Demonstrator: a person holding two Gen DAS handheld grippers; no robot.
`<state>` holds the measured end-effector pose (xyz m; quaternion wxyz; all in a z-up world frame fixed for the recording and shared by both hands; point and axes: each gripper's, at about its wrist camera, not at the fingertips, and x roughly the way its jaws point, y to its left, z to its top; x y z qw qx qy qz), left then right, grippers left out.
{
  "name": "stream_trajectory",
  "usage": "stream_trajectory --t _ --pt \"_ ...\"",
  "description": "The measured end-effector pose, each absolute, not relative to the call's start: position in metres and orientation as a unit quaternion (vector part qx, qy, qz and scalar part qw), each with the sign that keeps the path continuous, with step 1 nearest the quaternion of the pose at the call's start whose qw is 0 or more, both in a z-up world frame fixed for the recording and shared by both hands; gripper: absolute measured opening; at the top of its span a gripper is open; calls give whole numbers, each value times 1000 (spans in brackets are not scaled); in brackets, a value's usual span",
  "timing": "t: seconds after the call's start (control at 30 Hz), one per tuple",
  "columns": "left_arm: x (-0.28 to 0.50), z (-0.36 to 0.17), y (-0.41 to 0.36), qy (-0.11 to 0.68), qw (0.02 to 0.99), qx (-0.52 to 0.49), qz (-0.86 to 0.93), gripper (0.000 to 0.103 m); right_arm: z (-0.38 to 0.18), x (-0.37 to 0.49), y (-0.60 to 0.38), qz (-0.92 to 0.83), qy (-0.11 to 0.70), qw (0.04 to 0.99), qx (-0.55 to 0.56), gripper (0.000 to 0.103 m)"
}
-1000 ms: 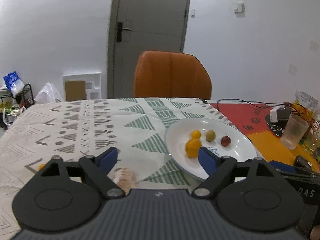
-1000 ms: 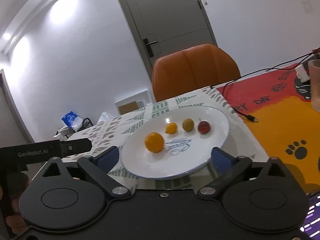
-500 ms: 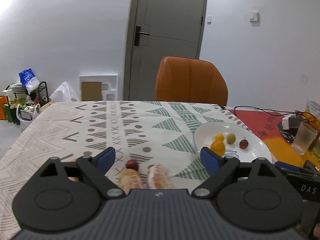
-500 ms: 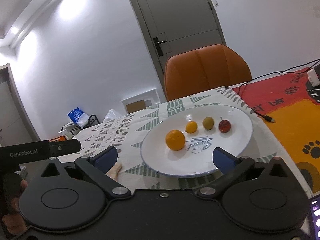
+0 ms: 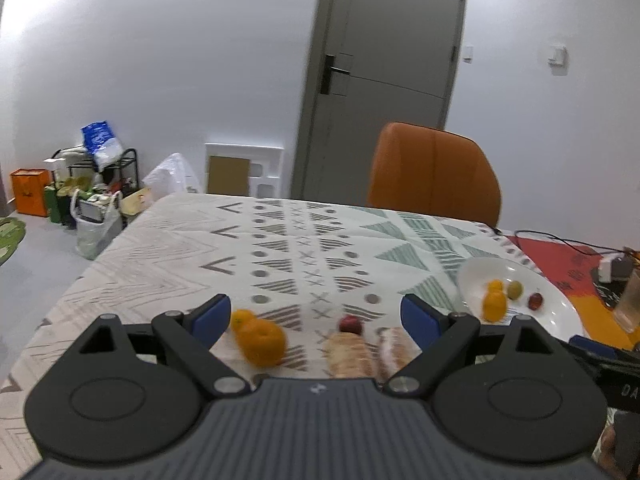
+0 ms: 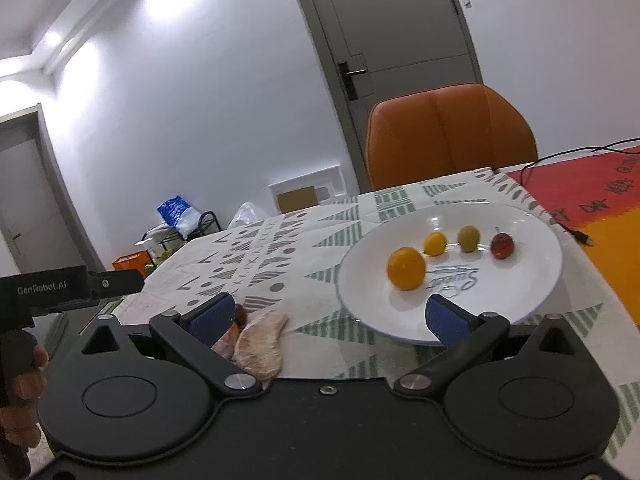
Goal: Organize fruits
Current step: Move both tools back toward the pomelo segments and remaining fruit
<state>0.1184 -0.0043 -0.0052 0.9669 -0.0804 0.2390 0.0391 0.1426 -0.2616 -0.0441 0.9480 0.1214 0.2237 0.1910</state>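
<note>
Both tools look alike — the left gripper and right gripper have matte black linkage arms, round domed housings, silver pivot screws and blue pads on the fingertips. The left one's black side bar reads "GenRobot.AI" — white lettering.

Left tool open over tablecloth; orange, peeled segments between fingers.

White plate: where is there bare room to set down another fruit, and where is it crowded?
The white plate is bare along its near edge and right side, in front of the printed lettering. Its far half is crowded: an orange, a small yellow fruit, a green fruit and a red fruit sit there in a row.
</note>
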Motion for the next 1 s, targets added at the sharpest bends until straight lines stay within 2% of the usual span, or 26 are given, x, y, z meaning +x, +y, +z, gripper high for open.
stream_trajectory --t 1.0 --pt "112 -38 45 255 956 -124 70 95 -62 154 -217 244 267 928 92 103"
